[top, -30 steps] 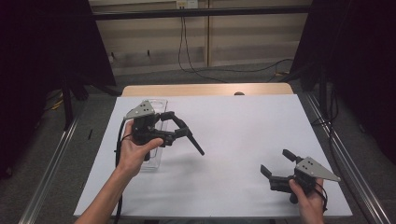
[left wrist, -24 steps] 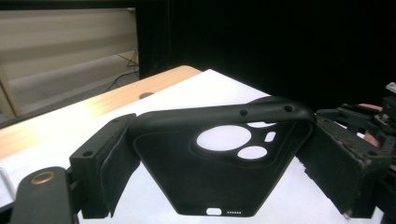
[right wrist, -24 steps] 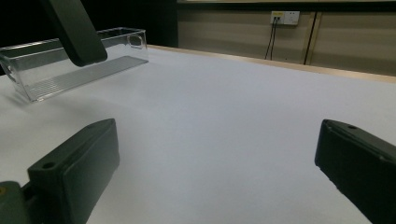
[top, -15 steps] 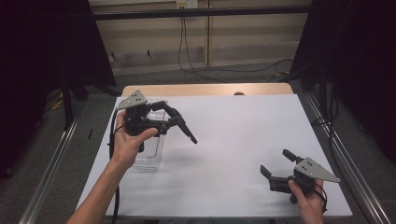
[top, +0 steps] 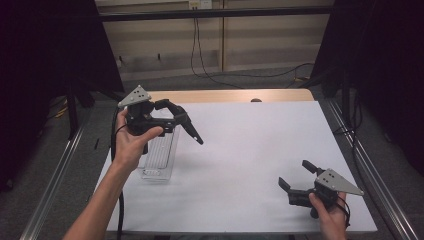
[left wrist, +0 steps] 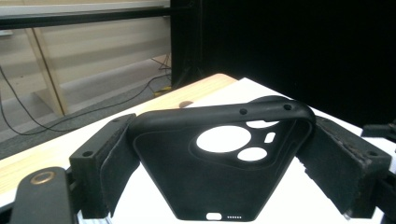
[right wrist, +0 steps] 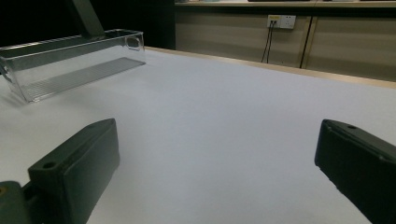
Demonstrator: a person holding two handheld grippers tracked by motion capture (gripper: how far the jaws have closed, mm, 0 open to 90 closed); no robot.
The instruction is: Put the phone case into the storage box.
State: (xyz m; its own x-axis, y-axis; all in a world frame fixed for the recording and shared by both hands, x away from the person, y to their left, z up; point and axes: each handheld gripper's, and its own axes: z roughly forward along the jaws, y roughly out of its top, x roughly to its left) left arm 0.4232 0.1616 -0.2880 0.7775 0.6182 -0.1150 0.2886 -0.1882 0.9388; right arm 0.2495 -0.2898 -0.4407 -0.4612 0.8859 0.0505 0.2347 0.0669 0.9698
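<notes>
At the left of the table (top: pixel 240 150), the left gripper (top: pixel 187 125) is raised in the air above the clear plastic tray (top: pixel 157 160), its jaws closed on the two long edges of a black phone case (left wrist: pixel 224 172). The left gripper view shows the case gripped across its width, inner face toward the camera, with the camera cut-outs near the far end. The step in hand appears to be carrying the case clear of the tray, probably toward the open white surface. Done well, this would mean keeping the squeeze steady, since a soft case can bow and slip, holding it level, and lowering it flat before letting go. Further right, the right gripper (top: pixel 300 180) rests low near the table's front right corner, jaws spread wide and holding nothing. No brand, label or writing can be read on the case, the tray or either gripper.
</notes>
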